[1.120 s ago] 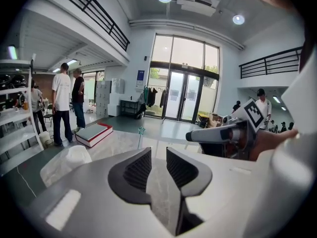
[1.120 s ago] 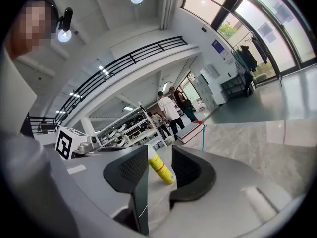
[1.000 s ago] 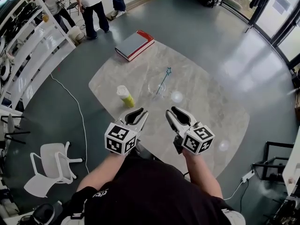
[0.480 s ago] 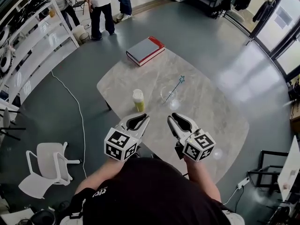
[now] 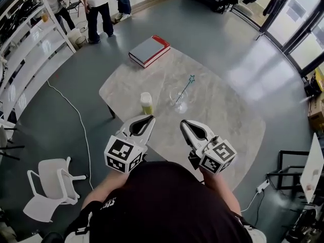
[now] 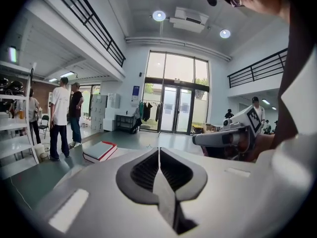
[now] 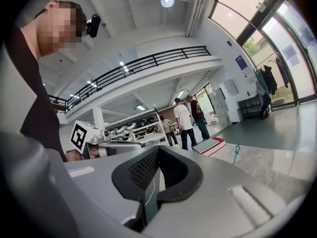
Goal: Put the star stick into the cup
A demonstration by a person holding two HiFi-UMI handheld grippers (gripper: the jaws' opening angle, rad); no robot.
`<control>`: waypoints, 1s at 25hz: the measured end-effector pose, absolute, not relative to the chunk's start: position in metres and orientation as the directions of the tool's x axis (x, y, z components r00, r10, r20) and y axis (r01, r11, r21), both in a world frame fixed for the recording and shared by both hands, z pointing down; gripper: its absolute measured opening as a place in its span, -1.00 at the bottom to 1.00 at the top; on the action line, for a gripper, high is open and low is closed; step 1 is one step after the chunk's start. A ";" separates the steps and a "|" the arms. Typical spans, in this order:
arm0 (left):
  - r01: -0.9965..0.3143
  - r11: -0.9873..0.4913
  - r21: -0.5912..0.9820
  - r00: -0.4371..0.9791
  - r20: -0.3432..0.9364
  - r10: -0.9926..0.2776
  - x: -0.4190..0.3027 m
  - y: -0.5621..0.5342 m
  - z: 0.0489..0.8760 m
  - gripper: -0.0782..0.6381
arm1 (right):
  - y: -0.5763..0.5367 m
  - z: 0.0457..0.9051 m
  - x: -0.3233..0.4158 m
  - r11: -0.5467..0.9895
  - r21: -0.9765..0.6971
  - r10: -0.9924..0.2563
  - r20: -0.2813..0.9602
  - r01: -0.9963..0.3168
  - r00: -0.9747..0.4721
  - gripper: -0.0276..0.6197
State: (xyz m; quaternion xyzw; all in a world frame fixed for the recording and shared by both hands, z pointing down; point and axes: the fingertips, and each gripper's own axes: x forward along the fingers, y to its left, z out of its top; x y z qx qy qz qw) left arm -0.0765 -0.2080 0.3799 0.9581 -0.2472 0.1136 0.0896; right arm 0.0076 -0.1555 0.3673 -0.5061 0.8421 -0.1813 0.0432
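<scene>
Both were half open a second ago. Now the left gripper (image 5: 150, 118) jaws are closing, tips nearly together, and the right gripper (image 5: 183, 123) is fully closed; both are empty. Star stick (image 5: 185, 88) unchanged, leaning in the cup (image 5: 178, 99) on the counter (image 5: 228, 125).

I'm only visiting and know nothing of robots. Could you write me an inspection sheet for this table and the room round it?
Surface: marble table on a grey floor.
Job's things: star stick leans in the clear cup; the job looks done.
Clutter: yellow bottle left of the cup, apart from it; red-edged book at the far edge.
Grippers: left claw closing, tips together, nothing between them; right claw shut, empty. Both are held at the near edge.
Cables: white cable on the floor, left of the table.
Surroundings: white chair, shelves, people standing, glass doors.
</scene>
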 end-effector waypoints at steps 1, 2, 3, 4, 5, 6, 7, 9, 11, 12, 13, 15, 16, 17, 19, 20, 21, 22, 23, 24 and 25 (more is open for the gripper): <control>-0.491 -0.864 0.111 0.854 0.258 -0.452 -0.075 -0.210 0.378 -0.76 | -0.153 0.365 0.009 0.425 -0.346 -0.869 0.105 -0.837 -0.484 -0.87; -0.488 -0.866 0.109 0.856 0.255 -0.451 -0.074 -0.211 0.376 -0.76 | -0.152 0.363 0.010 0.428 -0.345 -0.869 0.098 -0.835 -0.485 -0.87; -0.487 -0.867 0.107 0.857 0.250 -0.450 -0.073 -0.212 0.375 -0.76 | -0.150 0.362 0.011 0.431 -0.344 -0.869 0.091 -0.834 -0.486 -0.87; -0.486 -0.867 0.106 0.858 0.246 -0.451 -0.073 -0.213 0.373 -0.77 | -0.149 0.361 0.012 0.433 -0.344 -0.869 0.085 -0.833 -0.487 -0.87; -0.487 -0.867 0.106 0.859 0.240 -0.453 -0.073 -0.213 0.371 -0.77 | -0.148 0.360 0.012 0.435 -0.344 -0.870 0.079 -0.832 -0.488 -0.87; -0.488 -0.867 0.106 0.859 0.235 -0.455 -0.073 -0.214 0.370 -0.77 | -0.147 0.359 0.012 0.437 -0.347 -0.870 0.073 -0.830 -0.488 -0.87; -0.489 -0.866 0.105 0.859 0.231 -0.456 -0.074 -0.214 0.368 -0.77 | -0.147 0.358 0.012 0.439 -0.349 -0.870 0.066 -0.828 -0.489 -0.87; -0.491 -0.865 0.105 0.859 0.226 -0.460 -0.076 -0.213 0.366 -0.77 | -0.147 0.355 0.011 0.446 -0.343 -0.869 0.058 -0.827 -0.492 -0.87; -0.495 -0.862 0.106 0.857 0.225 -0.464 -0.077 -0.213 0.365 -0.77 | -0.146 0.354 0.009 0.457 -0.326 -0.864 0.058 -0.828 -0.500 -0.87; -0.498 -0.860 0.107 0.855 0.225 -0.467 -0.078 -0.214 0.365 -0.77 | -0.146 0.353 0.008 0.464 -0.318 -0.861 0.059 -0.827 -0.506 -0.87; -0.502 -0.858 0.108 0.853 0.225 -0.470 -0.078 -0.214 0.365 -0.77 | -0.145 0.353 0.006 0.473 -0.311 -0.856 0.058 -0.824 -0.513 -0.87; -0.508 -0.855 0.109 0.850 0.226 -0.476 -0.079 -0.214 0.366 -0.77 | -0.144 0.352 0.003 0.490 -0.304 -0.847 0.057 -0.817 -0.528 -0.88; -0.510 -0.853 0.109 0.848 0.227 -0.478 -0.080 -0.214 0.366 -0.77 | -0.144 0.352 0.002 0.496 -0.302 -0.843 0.056 -0.814 -0.534 -0.88; -0.512 -0.852 0.110 0.847 0.228 -0.480 -0.080 -0.214 0.366 -0.77 | -0.144 0.352 0.001 0.500 -0.301 -0.840 0.056 -0.812 -0.539 -0.87; -0.516 -0.849 0.114 0.845 0.230 -0.483 -0.080 -0.214 0.368 -0.77 | -0.144 0.353 0.000 0.506 -0.302 -0.837 0.058 -0.808 -0.545 -0.88; -0.518 -0.847 0.117 0.844 0.230 -0.484 -0.081 -0.214 0.369 -0.78 | -0.145 0.353 0.000 0.507 -0.303 -0.835 0.058 -0.807 -0.547 -0.88; -0.520 -0.846 0.119 0.843 0.230 -0.486 -0.082 -0.215 0.370 -0.77 | -0.145 0.354 -0.001 0.508 -0.303 -0.834 0.059 -0.806 -0.548 -0.88; -0.522 -0.844 0.121 0.842 0.230 -0.488 -0.083 -0.216 0.370 -0.77 | -0.146 0.354 -0.001 0.508 -0.303 -0.834 0.060 -0.806 -0.548 -0.88; -0.524 -0.843 0.121 0.841 0.231 -0.490 -0.084 -0.217 0.370 -0.77 | -0.146 0.354 -0.001 0.508 -0.303 -0.834 0.061 -0.806 -0.548 -0.87; -0.527 -0.842 0.121 0.839 0.232 -0.492 -0.085 -0.217 0.369 -0.77 | -0.147 0.353 -0.002 0.508 -0.303 -0.834 0.062 -0.807 -0.548 -0.88; -0.529 -0.840 0.120 0.838 0.233 -0.494 -0.086 -0.218 0.369 -0.77 | -0.147 0.353 -0.002 0.507 -0.304 -0.835 0.063 -0.807 -0.547 -0.87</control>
